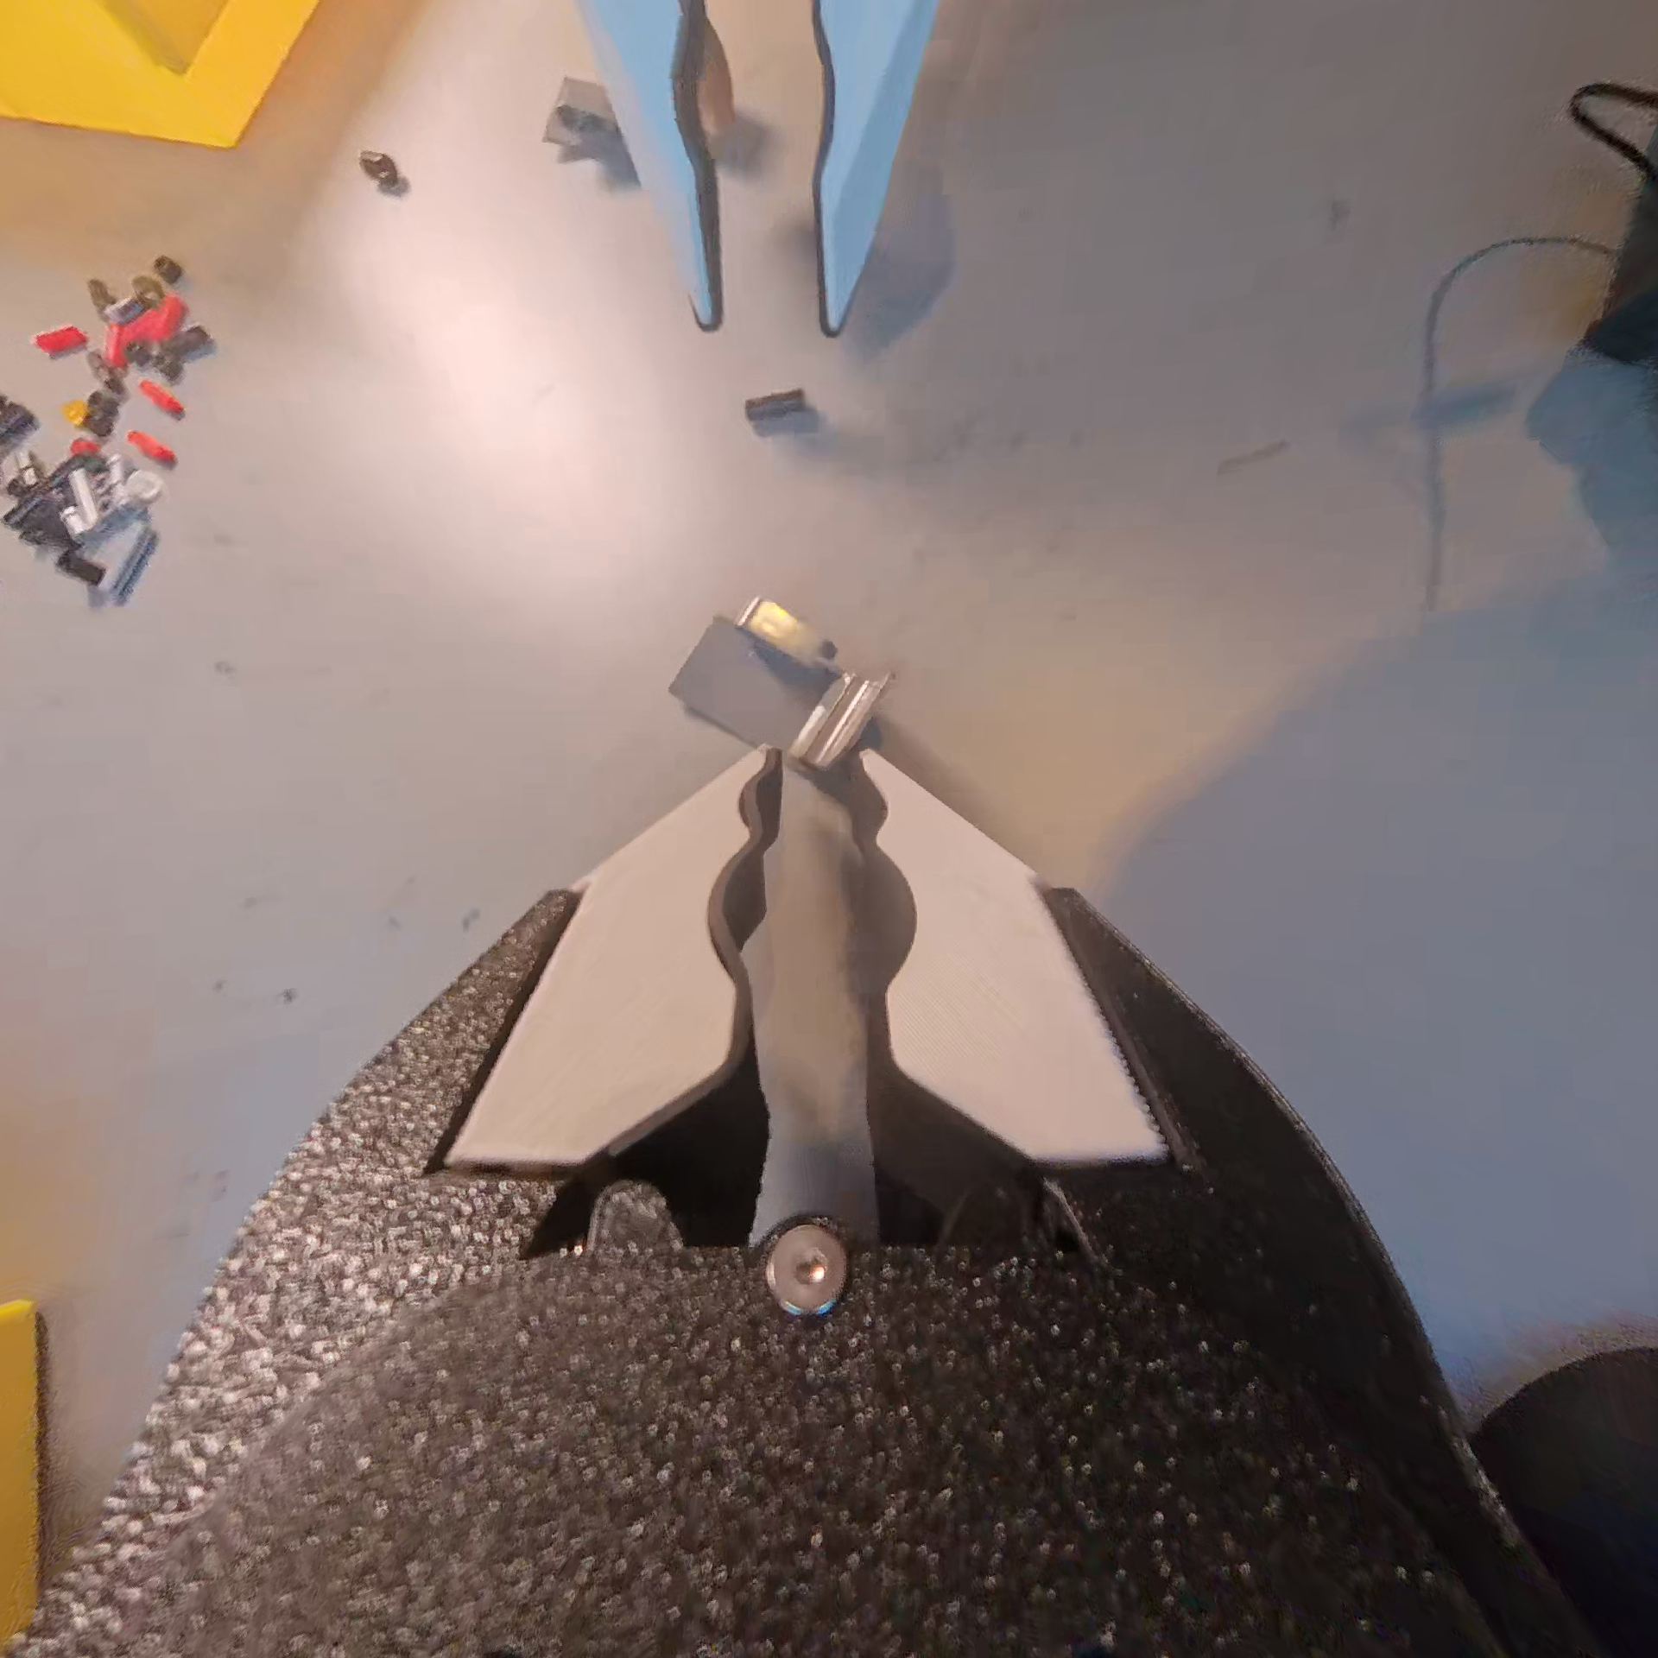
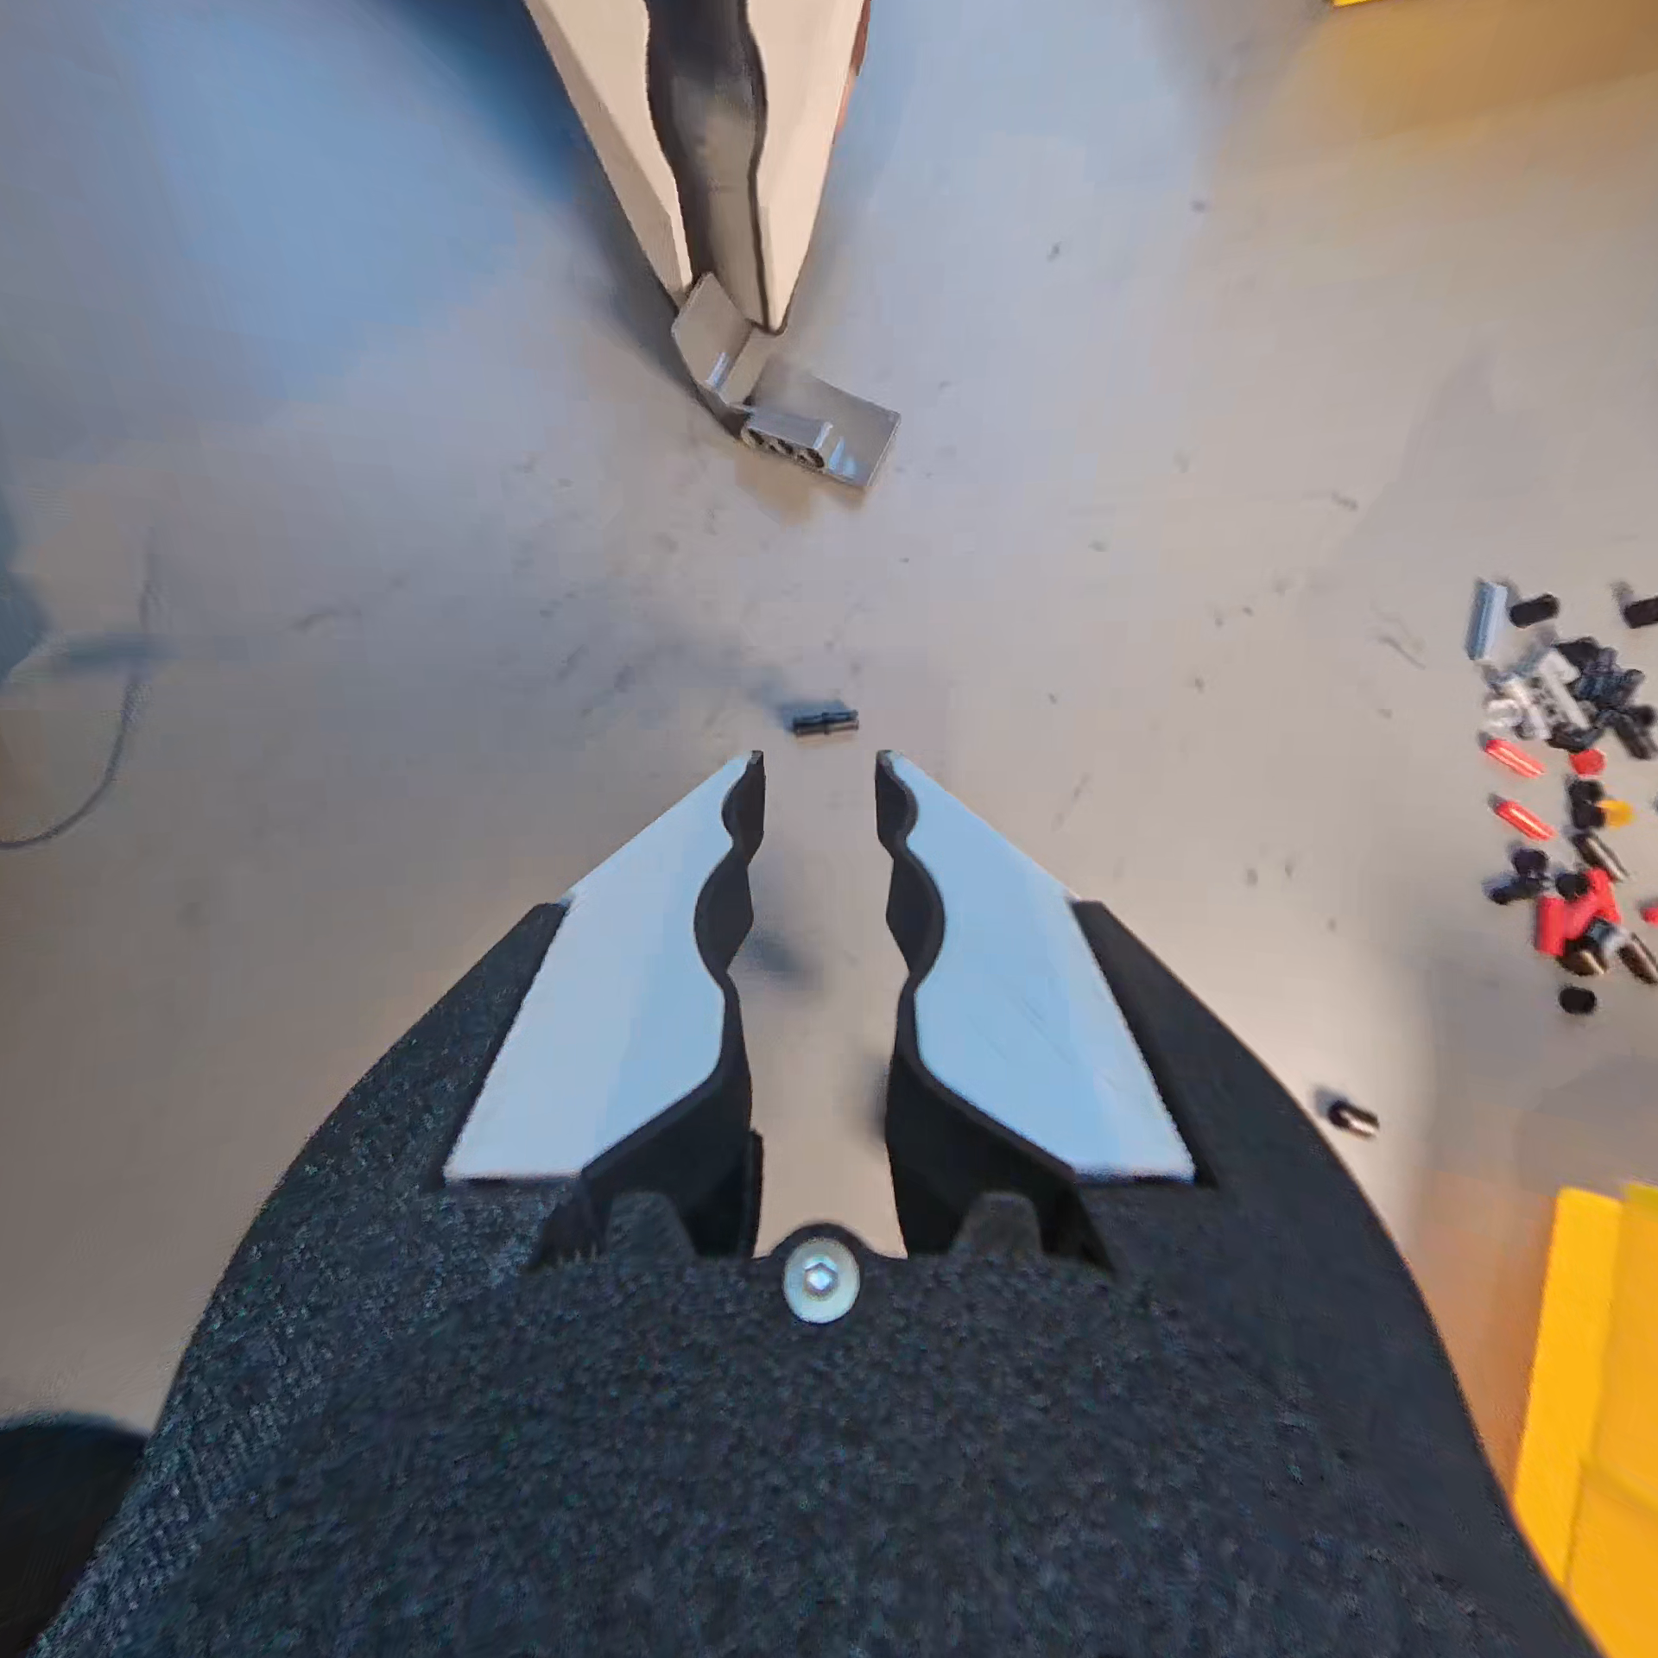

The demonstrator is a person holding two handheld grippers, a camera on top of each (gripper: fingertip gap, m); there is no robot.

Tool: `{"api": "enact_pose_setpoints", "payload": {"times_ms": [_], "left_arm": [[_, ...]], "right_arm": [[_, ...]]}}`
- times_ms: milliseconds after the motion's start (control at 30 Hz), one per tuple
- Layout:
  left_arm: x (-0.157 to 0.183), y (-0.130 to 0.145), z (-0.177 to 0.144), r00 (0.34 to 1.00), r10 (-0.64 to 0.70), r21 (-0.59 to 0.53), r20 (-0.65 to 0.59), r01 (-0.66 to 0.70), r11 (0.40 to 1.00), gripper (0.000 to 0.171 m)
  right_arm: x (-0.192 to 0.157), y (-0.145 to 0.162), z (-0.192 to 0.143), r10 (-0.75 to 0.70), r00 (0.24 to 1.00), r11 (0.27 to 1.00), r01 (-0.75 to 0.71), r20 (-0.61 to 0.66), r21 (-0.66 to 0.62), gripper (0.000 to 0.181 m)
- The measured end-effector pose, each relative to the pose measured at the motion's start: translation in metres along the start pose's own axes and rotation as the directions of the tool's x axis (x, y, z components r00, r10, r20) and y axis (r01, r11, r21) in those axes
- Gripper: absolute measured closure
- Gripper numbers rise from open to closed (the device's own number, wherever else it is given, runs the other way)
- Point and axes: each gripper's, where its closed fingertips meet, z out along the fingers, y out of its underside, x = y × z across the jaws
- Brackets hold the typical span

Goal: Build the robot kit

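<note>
My left gripper (image 1: 815, 763) is shut on a grey L-shaped building-block piece (image 1: 763, 686) and holds it at its tips over the grey table. The same piece shows in the right wrist view (image 2: 789, 408), gripped by the left gripper (image 2: 731, 309) at the top. My right gripper (image 2: 819, 763) is open and empty, low over the table. A small black connector pin (image 2: 825, 720) lies just beyond its tips. In the left wrist view the right gripper (image 1: 772, 318) comes in from the top, with the pin (image 1: 776, 405) below it.
A heap of small red, black and grey building-block parts (image 1: 99, 422) lies at the left, seen at the right in the right wrist view (image 2: 1570, 789). A yellow bin (image 1: 135, 63) stands at the corner, and shows again (image 2: 1597, 1418). A black cable (image 1: 1453, 377) runs at the right. About 11 centimeters separates my left fingertips from my right.
</note>
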Motion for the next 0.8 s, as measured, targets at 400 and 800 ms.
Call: {"api": "enact_pose_setpoints", "payload": {"times_ms": [400,800], "left_arm": [[-0.013,0.013,-0.021,0.993,-0.109,0.013,0.051,0.108,0.994,0.144],[-0.010,-0.039,-0.034,0.950,-0.301,0.316,-0.082,0.311,0.897,0.143]], "right_arm": [[0.001,0.001,0.021,0.060,0.995,0.997,-0.056,0.081,-0.045,0.163],[0.000,-0.007,0.017,0.082,0.994,0.996,-0.085,0.075,0.035,0.166]]}}
